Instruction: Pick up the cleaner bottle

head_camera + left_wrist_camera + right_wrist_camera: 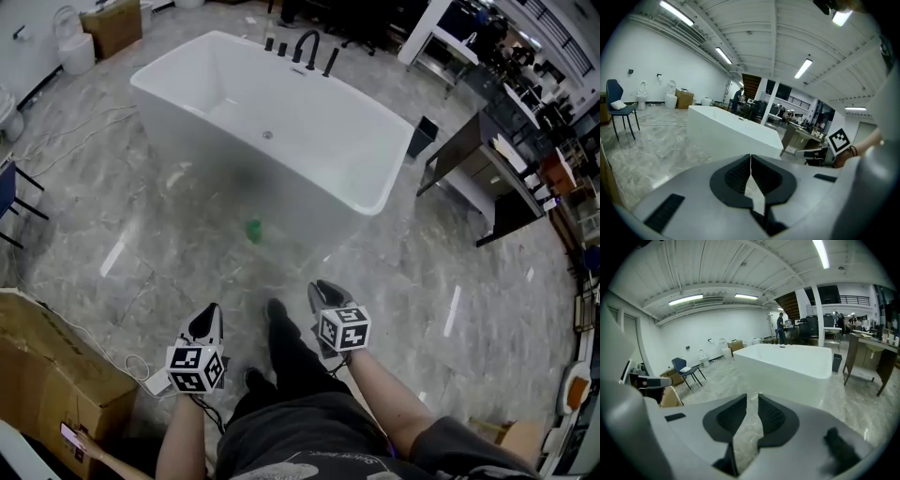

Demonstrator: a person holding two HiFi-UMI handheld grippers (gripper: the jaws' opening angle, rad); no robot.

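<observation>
Cleaner bottle (253,229): green blur on floor beside bathtub (373,192); left hand-held gripper (208,321) closed, right hand-held gripper (323,293) barely parted, both empty. Jaws that narrow may topple it.

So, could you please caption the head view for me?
Left gripper and right gripper, both empty, face a small green object beside the white bathtub.

head view looks steeply down; all views share bathtub (330,120)
</observation>
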